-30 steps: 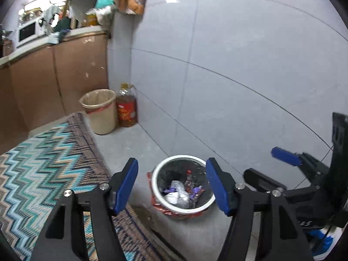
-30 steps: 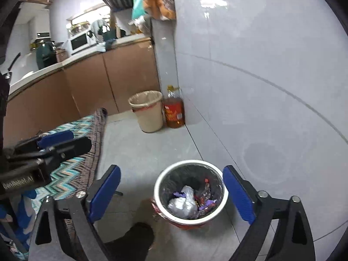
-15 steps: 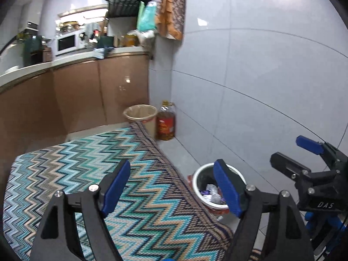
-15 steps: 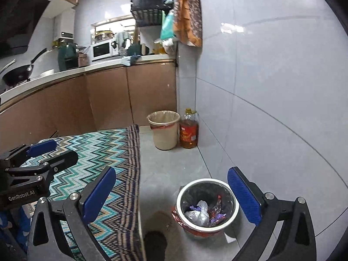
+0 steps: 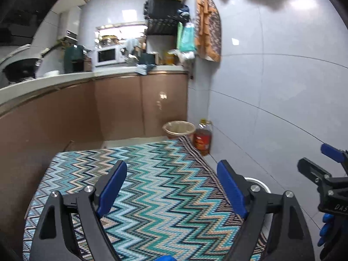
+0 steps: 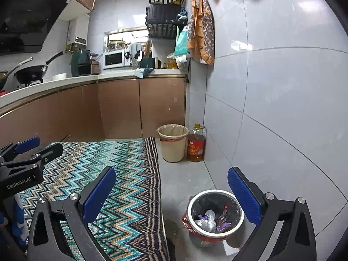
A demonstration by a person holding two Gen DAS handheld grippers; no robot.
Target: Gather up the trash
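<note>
A: L gripper (image 5: 171, 187)?
B: Jaws seen wide apart, just been opening, nothing between; zigzag rug (image 5: 152, 195) seen beyond.
A: R gripper (image 6: 171, 193)?
B: Jaws also spread wide, nothing gripped.
A: Trash?
B: Wrappers (image 6: 212, 218) are seen in the white-rimmed bin (image 6: 191, 204), on grey floor beside rug edge, near tiled wall. Beige bin (image 6: 173, 144) & oil bottle (image 6: 196, 144) stood farther back, by cabinets.

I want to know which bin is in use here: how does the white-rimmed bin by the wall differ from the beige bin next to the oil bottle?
The white-rimmed bin has a dark liner and holds wrappers and crumpled plastic; no trash shows in the beige bin, which has a pale liner. The white-rimmed bin stands nearer the grippers, the beige bin back by the cabinets, beside the oil bottle. Both are round, open-topped and on the floor.
</note>
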